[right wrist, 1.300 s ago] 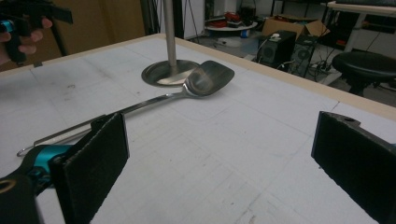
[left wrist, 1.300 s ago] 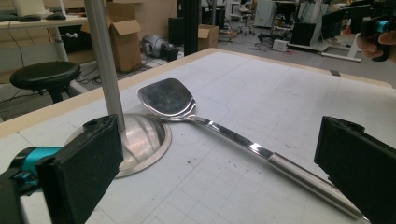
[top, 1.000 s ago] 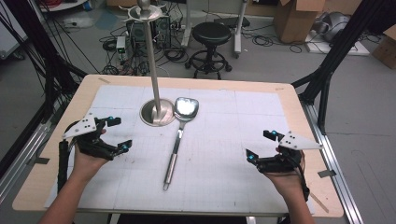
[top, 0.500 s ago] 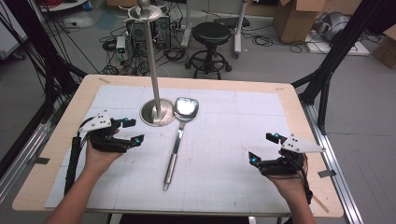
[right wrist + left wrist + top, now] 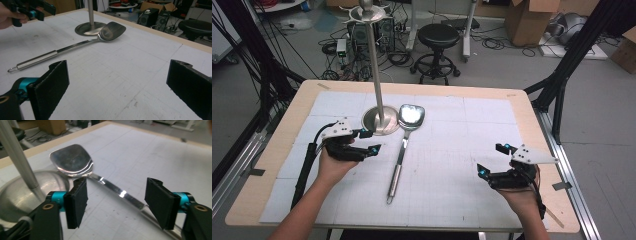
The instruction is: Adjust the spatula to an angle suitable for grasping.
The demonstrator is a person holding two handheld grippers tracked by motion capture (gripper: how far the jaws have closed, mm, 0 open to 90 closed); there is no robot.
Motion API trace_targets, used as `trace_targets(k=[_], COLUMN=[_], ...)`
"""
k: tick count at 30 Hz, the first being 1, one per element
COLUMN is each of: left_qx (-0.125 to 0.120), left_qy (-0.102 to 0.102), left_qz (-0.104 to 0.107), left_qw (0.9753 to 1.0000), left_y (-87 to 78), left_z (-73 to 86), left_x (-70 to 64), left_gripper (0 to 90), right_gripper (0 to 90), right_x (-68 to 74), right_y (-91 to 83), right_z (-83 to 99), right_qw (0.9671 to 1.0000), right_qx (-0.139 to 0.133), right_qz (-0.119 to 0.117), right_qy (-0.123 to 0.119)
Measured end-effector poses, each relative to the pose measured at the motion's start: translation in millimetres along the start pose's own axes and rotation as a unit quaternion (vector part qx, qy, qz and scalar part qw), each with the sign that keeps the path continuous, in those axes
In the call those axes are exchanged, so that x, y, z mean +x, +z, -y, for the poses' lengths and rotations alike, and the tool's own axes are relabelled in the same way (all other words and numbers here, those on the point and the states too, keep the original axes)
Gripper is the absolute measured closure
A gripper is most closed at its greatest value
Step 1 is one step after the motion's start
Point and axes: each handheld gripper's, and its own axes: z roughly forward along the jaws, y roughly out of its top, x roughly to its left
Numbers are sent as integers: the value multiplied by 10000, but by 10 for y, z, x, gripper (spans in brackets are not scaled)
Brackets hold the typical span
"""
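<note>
The metal spatula (image 5: 402,150) lies flat on the white gridded tabletop (image 5: 452,150), near its centre. The blade (image 5: 411,115) points toward 12 o'clock and the handle (image 5: 395,175) runs toward 6 o'clock, ending in a small hanging loop. The blade rests just beside the round base of the steel stand (image 5: 381,121), at the base's 3 o'clock side; whether the two touch cannot be told.

The left claw (image 5: 368,141) is held above the tabletop at the spatula's 9 o'clock, near the upper part of the handle. Its jaws are spread and hold nothing. In the left gripper view the spatula's neck and handle (image 5: 120,192) pass between the two black jaws, farther off.

The right claw (image 5: 491,160) is held at the spatula's 3 o'clock, well apart from it, toward the tabletop's right edge. Its jaws are spread wide and hold nothing. In the right gripper view the spatula (image 5: 72,47) lies ahead at 11 o'clock.
</note>
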Motion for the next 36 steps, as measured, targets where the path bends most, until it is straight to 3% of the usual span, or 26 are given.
trace_targets(k=[3,7,11,16,18,23,28,32,35,36], left_qx=[161,319,471,482,546,686,826,1026,1203,1298], left_qy=[-60,-222,-231,-173,-116,21,118,232,356,407], left_qz=[-116,-102,105,420,532,778,1112,1397,1498,1564], left_qw=[9998,9992,9986,9978,9970,9946,9903,9846,9807,9783], left_y=[84,181,233,291,322,406,489,583,653,685], left_z=[-2,21,36,19,9,1,15,38,60,75], left_x=[27,49,-3,-109,-146,-238,-321,-443,-529,-561], left_gripper=[438,514,574,664,743,839,896,896,897,897], right_gripper=[32,32,32,32,32,32,33,33,33,33], right_x=[-1,-9,-15,-21,-12,-1,-14,-18,-20,-20], right_y=[8,13,13,28,40,44,51,63,65,65], right_z=[3,4,8,19,21,17,29,42,47,47], right_qw=[10000,10000,10000,10000,10000,10000,10000,9999,9999,9999], right_qx=[13,12,21,50,70,79,91,125,144,144], right_qz=[-5,-13,-21,-27,-28,-39,-35,-35,-47,-47], right_qy=[-13,-10,6,16,-15,-6,-14,-12,-8,-8])
